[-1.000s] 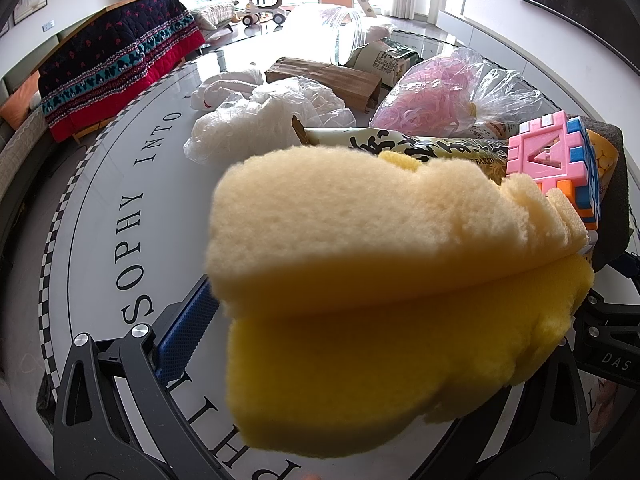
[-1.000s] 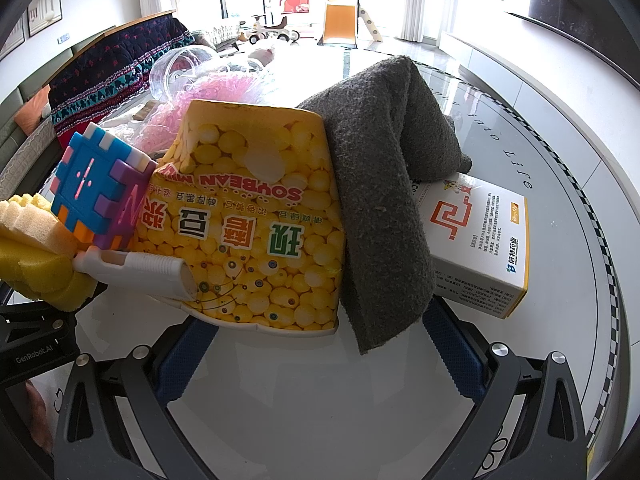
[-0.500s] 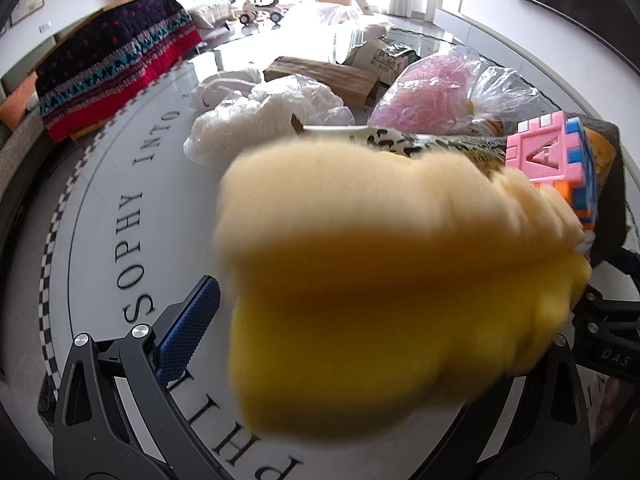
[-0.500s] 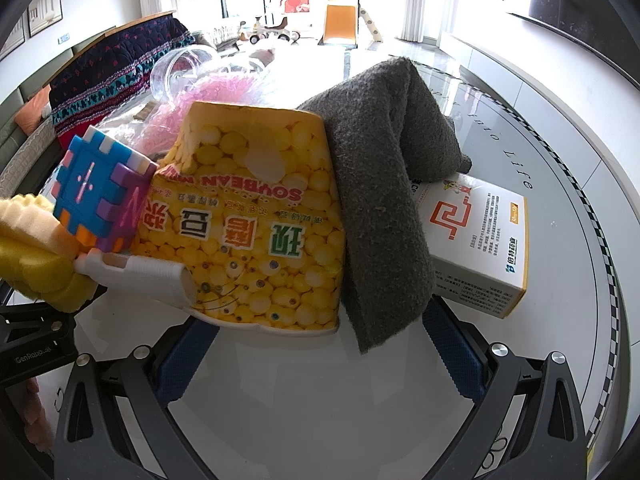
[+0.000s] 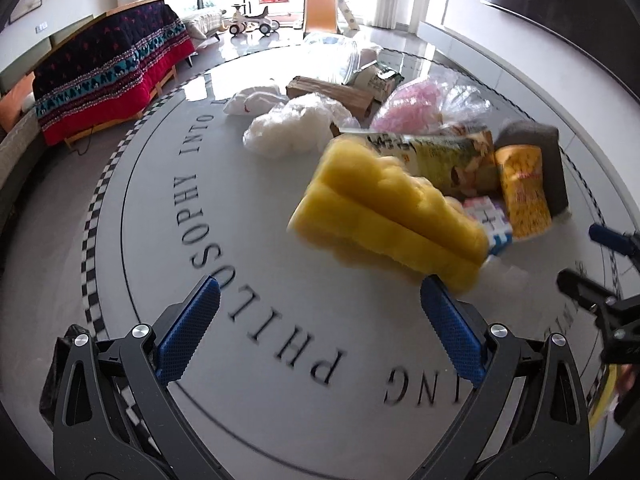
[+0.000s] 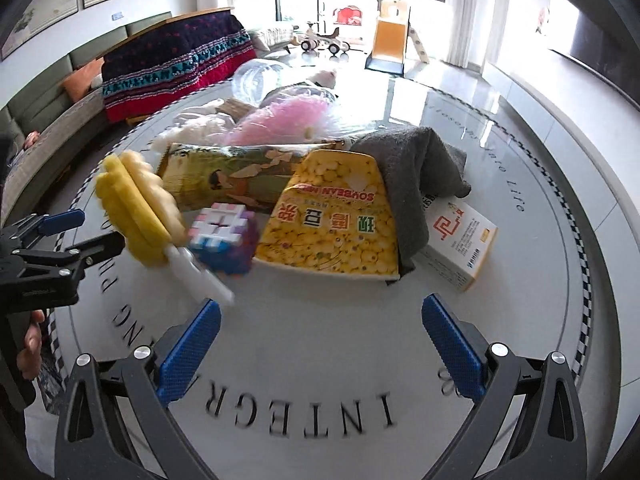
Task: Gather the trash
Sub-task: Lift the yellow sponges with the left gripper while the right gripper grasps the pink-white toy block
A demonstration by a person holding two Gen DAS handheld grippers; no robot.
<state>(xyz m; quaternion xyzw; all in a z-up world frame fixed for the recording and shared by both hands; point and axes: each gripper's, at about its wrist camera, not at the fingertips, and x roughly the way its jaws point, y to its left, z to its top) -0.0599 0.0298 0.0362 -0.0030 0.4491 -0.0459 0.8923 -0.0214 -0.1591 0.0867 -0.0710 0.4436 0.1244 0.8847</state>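
Note:
A yellow sponge brush [image 5: 384, 216] with a white handle [image 6: 200, 276] shows blurred just beyond my left gripper [image 5: 316, 292]. That gripper is open, and the sponge [image 6: 132, 208] is past its right fingertip, not between the pads. Behind the sponge is a pile: a pink and blue block cube [image 6: 224, 236], a yellow soybean bag [image 6: 332, 224], a green snack packet [image 6: 232, 172], a grey cloth [image 6: 416, 168] and a white and orange box [image 6: 460, 240]. My right gripper [image 6: 320, 310] is open over bare table in front of the soybean bag, holding nothing.
Further back on the round lettered table [image 5: 168, 248] lie a white plastic bag [image 5: 292, 128], a bag of pink shreds [image 6: 288, 124] and a brown cardboard piece [image 5: 332, 92]. A red and navy blanket [image 5: 108, 80] covers a bench at the left. A hand [image 6: 30, 344] holds the left gripper.
My left gripper has opened and drawn back from the sponge brush, which no longer fills its view. The right gripper has pulled back and risen, so more of the pile shows.

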